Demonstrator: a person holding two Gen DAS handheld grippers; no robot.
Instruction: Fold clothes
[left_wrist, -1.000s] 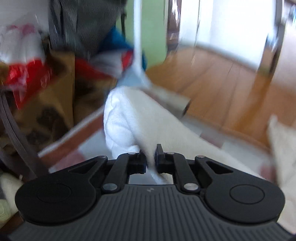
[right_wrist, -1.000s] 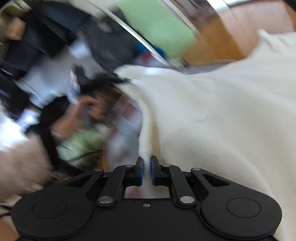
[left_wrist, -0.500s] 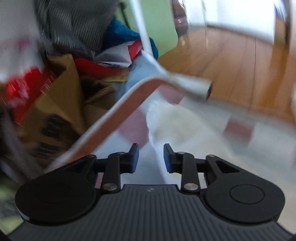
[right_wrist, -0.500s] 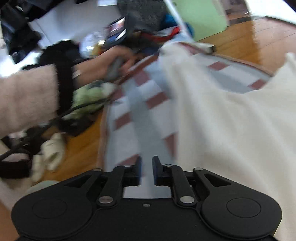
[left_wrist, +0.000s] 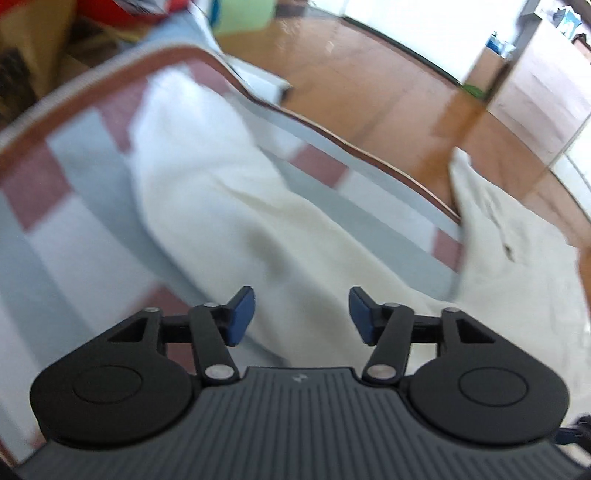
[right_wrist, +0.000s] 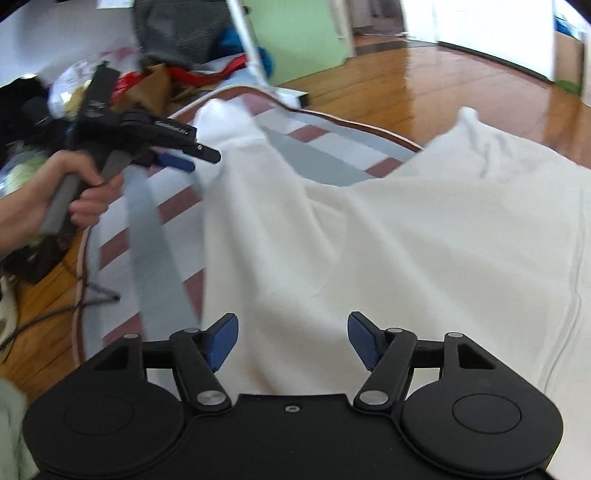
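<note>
Garment (right_wrist: 369, 229), white, lay spread on a rug (right_wrist: 295, 147) checked in grey, white and red with a brown border, over a glossy wooden floor (right_wrist: 443, 88). Left gripper (left_wrist: 301, 310) and right gripper (right_wrist: 291, 341) both stood wide, holding nothing. Clutter (right_wrist: 166, 77) lined the rug's far edge beside a green wall (right_wrist: 295, 37).
</note>
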